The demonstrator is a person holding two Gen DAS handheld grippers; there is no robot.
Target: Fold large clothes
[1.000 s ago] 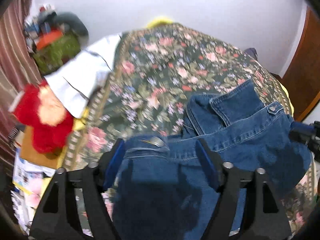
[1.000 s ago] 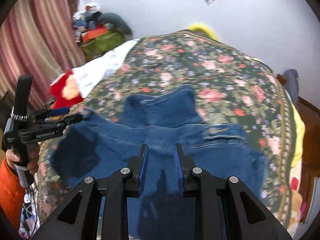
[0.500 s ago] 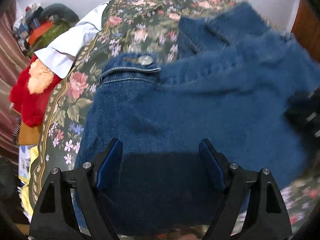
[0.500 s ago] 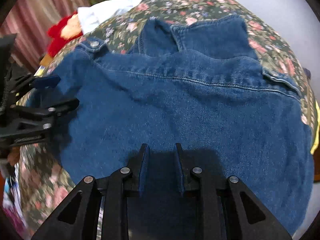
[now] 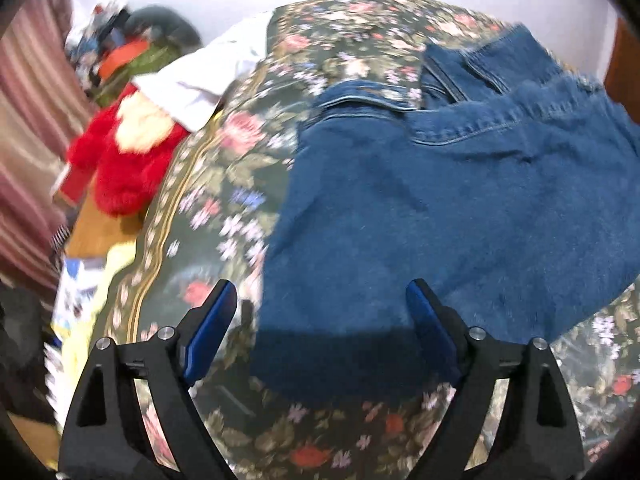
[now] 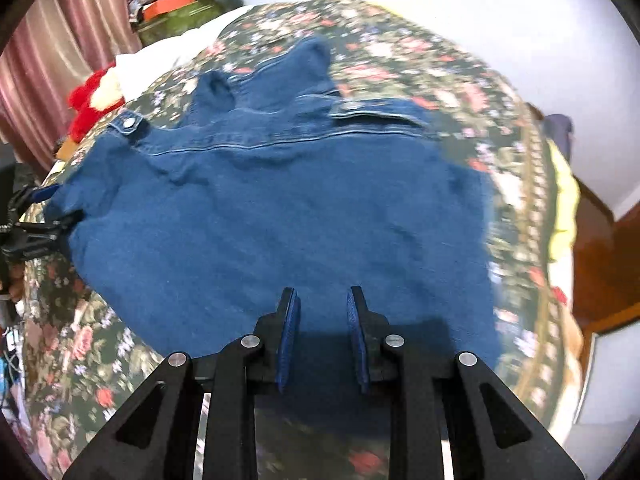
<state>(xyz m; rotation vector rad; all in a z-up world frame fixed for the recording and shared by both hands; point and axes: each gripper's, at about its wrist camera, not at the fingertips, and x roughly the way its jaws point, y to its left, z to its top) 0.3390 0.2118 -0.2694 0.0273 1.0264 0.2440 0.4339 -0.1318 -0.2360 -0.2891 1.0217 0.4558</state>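
A blue denim jacket (image 5: 460,208) lies spread on the floral bedspread (image 5: 224,184), collar toward the far wall. My left gripper (image 5: 320,286) hovers over its near left corner. Its jaws are opening, the denim edge lies between the wide-apart fingers, and the pads do not press on it. In the right wrist view the jacket (image 6: 280,208) fills the middle. My right gripper (image 6: 322,292) stands at its near hem with narrow jaws, shut on the denim. The left gripper (image 6: 48,216) shows at the jacket's left corner.
A red plush toy (image 5: 120,168) and a white cloth (image 5: 200,80) lie at the bed's left edge, with a pile of things (image 5: 132,52) behind. Striped curtains (image 6: 48,60) hang on the left. Brown wood (image 6: 600,260) stands right of the bed.
Both grippers sank toward the bed and drew back toward the near hem. The jacket now lies flatter. The left jaws stand wider and sit over the jacket's left corner.
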